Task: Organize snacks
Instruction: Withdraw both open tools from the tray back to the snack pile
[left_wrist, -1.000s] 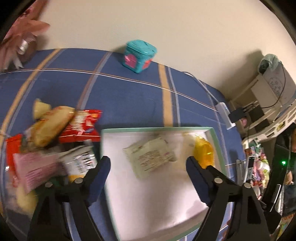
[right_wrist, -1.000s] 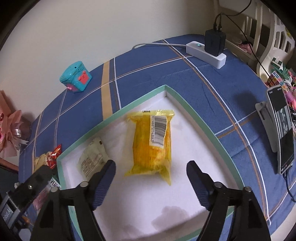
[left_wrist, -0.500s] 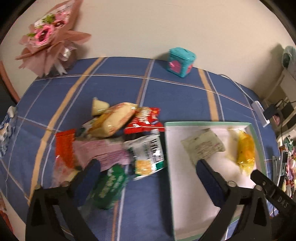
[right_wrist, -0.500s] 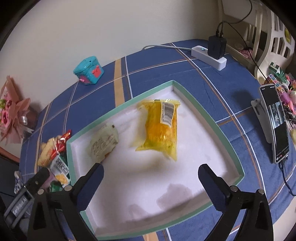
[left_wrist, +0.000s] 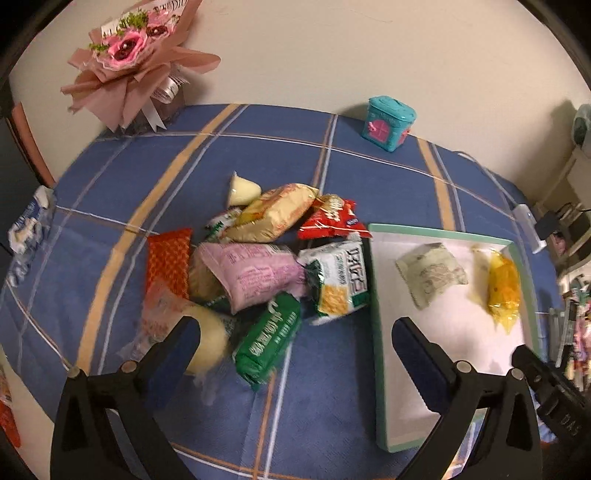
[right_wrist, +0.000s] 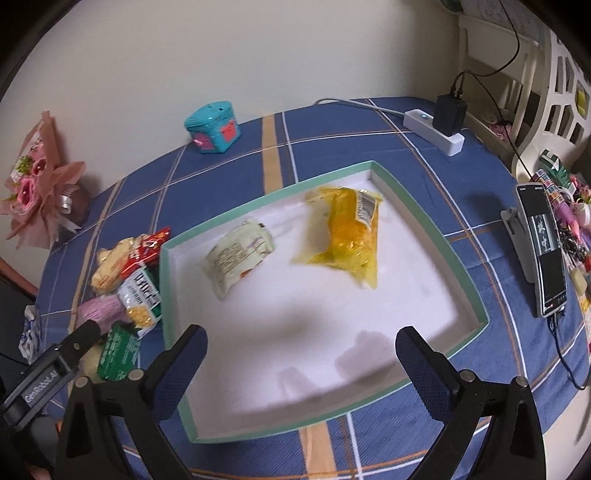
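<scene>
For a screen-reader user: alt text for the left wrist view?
A pile of snack packets lies on a blue plaid cloth beside a green-rimmed tray holding two packets; the open, empty left hand-held gripper hovers over them.

"genrobot.ai" reads in white on the black body of the left gripper (right_wrist: 40, 380), seen at the lower left of the right wrist view. "das" shows on the black body of the right gripper (left_wrist: 561, 417) in the left wrist view, partly cut off. barcode on the yellow snack bag (right_wrist: 347, 236), digits too small. green packet (left_wrist: 269, 338), white-green packet (left_wrist: 341, 280), pink packet (left_wrist: 251, 277) and red packet (left_wrist: 332, 219) carry print, blurred, not readable. phone (right_wrist: 546, 258) screen shows characters, unclear.
</scene>
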